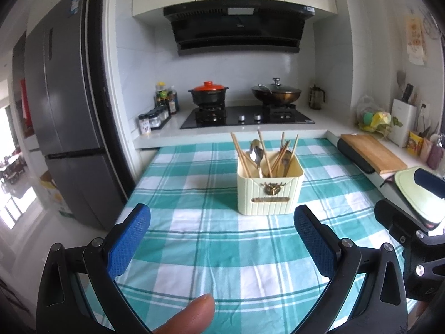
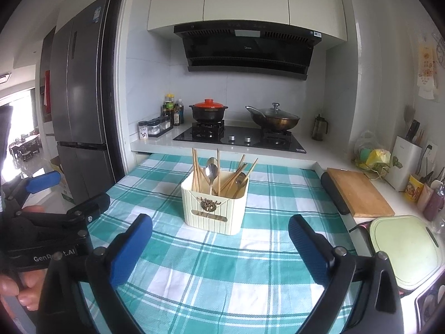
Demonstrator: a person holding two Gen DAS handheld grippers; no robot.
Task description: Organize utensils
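A cream ribbed box with a metal stag emblem stands on the teal checked tablecloth. It holds several wooden chopsticks and two metal spoons, all upright or leaning. My left gripper is open, short of the box, with nothing between its blue pads. In the right wrist view the same box sits just ahead of my right gripper, which is wide open and empty. A spoon and chopsticks rise out of the box.
Behind the cloth is a stove with an orange-lidded pot and a lidded wok. A wooden board and a pale green tray lie to the right. A fridge stands left. A thumb shows at the bottom.
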